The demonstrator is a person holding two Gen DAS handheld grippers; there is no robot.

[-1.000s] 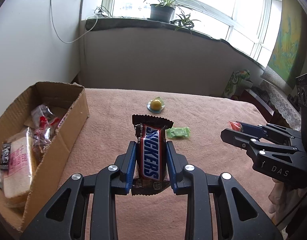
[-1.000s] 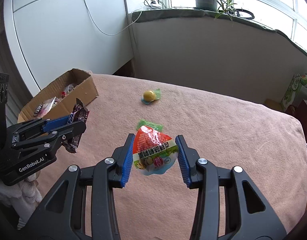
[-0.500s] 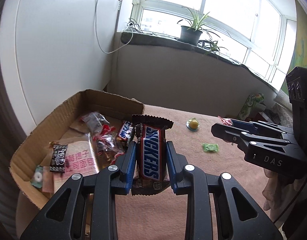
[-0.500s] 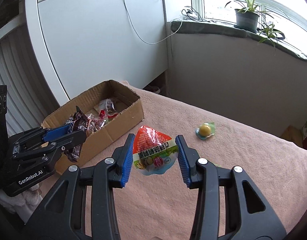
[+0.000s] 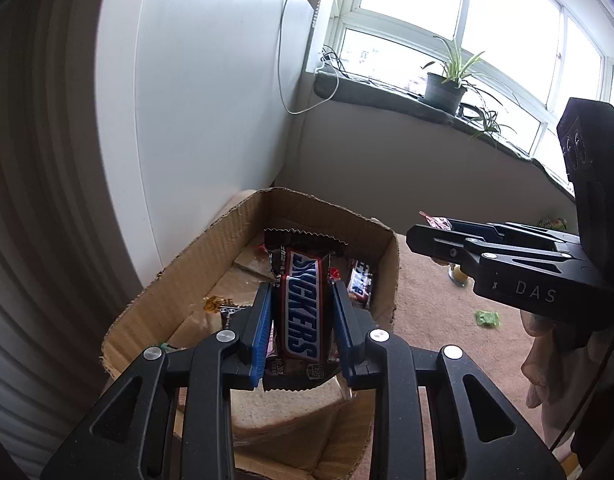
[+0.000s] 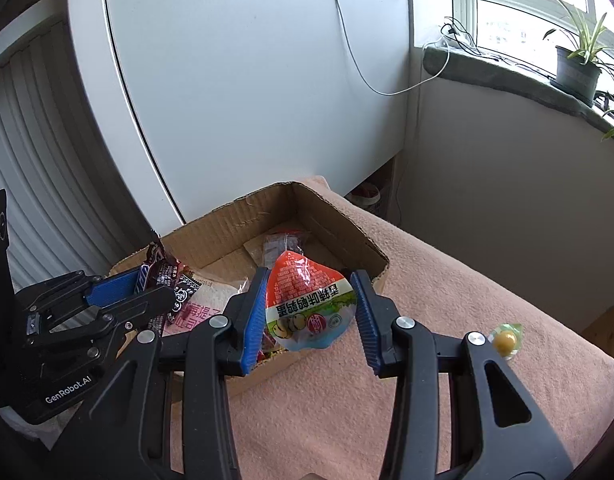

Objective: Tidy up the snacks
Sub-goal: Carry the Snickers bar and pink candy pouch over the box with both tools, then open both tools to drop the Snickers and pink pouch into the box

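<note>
While both hand-held grippers hang over a cardboard box [image 6: 339, 216] at the corner of a table covered in pinkish cloth [image 6: 447, 320], each has a snack clamped between its blue pads. Seen from its own wrist camera, the left gripper [image 5: 301, 316] stands narrowly apart around a brown Snickers bar [image 5: 301, 308], held upright by its long sides, directly above the box's open top. Seen likewise, the right gripper [image 6: 309, 308] stands somewhat wider around a red and white triangular snack pouch [image 6: 307, 304], printed with Chinese text, above the box's near wall.

Inside the box lie several wrapped snacks, among them a flat pale bread packet [image 6: 211, 300] with pink lettering and a second small chocolate bar [image 5: 359, 284].

Beyond the box, to its right on the cloth, two snacks are not yet packed: a yellow ball-shaped sweet in clear wrap [image 6: 505, 338] and a small green packet [image 5: 487, 317].

To do this step well, each gripper should probably sink inside the box walls before letting go, with the pouch carried fully past the cardboard rim first. Releasing one at a time, over bare floor or flat packets, should keep the two tools from knocking together.
</note>
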